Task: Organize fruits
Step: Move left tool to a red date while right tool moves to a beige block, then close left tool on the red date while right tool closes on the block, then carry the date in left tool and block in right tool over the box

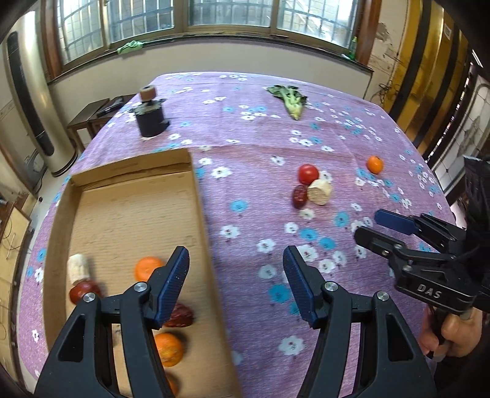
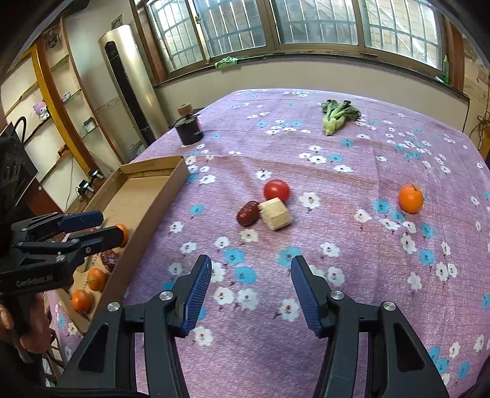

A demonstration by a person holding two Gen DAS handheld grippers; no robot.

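We are holding both grippers spread and empty; the round red tomato is lying straight ahead of our right gripper, nearer than our left gripper.

A purple flowered cloth covered the desk. Toward its far left corner stood a dark cylinder with a small wooden spool on top. A tall silver air conditioner stood beside barred windows, a green rag on the sill.

right gripper empty, fingers apart | tomato, date touching pale block
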